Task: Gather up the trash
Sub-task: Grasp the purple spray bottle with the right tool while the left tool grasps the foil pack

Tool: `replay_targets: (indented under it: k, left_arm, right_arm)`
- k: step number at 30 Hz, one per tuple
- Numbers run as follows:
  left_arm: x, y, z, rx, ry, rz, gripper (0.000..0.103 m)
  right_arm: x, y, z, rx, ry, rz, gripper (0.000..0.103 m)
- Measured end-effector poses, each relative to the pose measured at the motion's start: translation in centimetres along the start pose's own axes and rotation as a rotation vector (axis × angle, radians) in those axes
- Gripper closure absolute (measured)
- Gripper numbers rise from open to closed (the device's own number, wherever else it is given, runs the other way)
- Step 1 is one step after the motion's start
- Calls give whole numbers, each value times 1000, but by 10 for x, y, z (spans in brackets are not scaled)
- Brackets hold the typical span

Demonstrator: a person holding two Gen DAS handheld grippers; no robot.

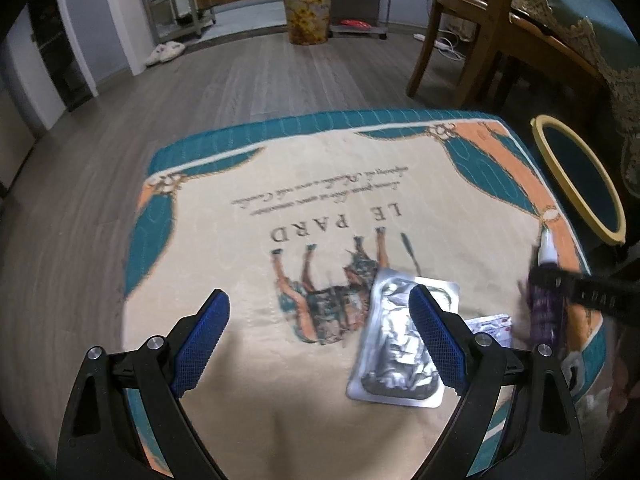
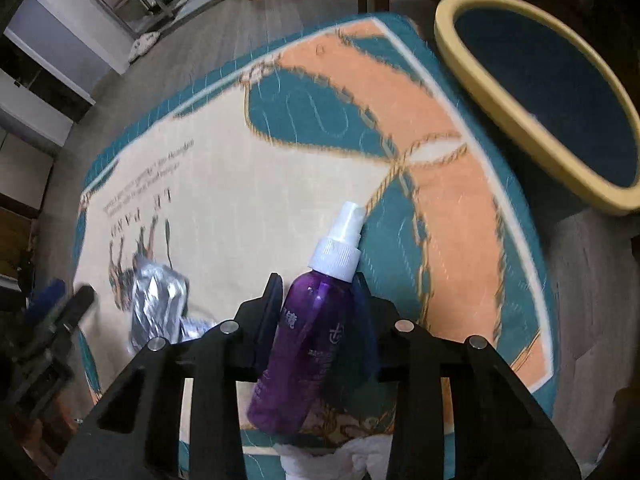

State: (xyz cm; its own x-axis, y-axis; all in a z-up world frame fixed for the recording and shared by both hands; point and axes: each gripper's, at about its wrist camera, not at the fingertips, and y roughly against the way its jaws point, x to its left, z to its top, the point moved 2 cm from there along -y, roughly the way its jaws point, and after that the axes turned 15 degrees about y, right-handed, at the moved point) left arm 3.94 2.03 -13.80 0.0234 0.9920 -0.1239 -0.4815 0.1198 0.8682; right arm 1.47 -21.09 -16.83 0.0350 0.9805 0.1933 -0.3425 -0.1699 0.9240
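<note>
lying on the printed quilt (image 2: pixel 248 184), the purple spray bottle (image 2: pixel 304 336) sits between the fingers of the right gripper (image 2: pixel 318 300), whose pads press on both its sides, white nozzle pointing toward the yellow-rimmed bin (image 2: pixel 500 100) beside the quilt. the left gripper (image 1: pixel 320 320) hangs with jaws wide apart over a silver foil blister pack (image 1: pixel 394 344), not touching it; a small printed sachet (image 1: pixel 490 326) lies just beside.

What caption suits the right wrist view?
Right gripper closing around a purple spray bottle lying on the patterned cloth.

Two steep close views, shared cloth (image 1: pixel 248 360)
</note>
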Motion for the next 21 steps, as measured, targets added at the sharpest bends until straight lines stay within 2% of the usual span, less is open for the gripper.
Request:
replay_targets:
  k: [5,11,15,21]
  left_arm:
    - [-19,-12,-10,51,-55,-30,12]
    - [-35,-23,-20,91,-95,-48,12]
    - [-46,-33,-27,119,-141,-29,12]
    - [-54,-48,-27,144,-153,-22,12]
  right_arm:
    - [0,13,13,-61,41,-31,68]
    - [0,14,16,-77,43,-35,68]
    - [-4,16,20,-85,43,-34,68]
    - [-5,21,25,-111,79,-46,69]
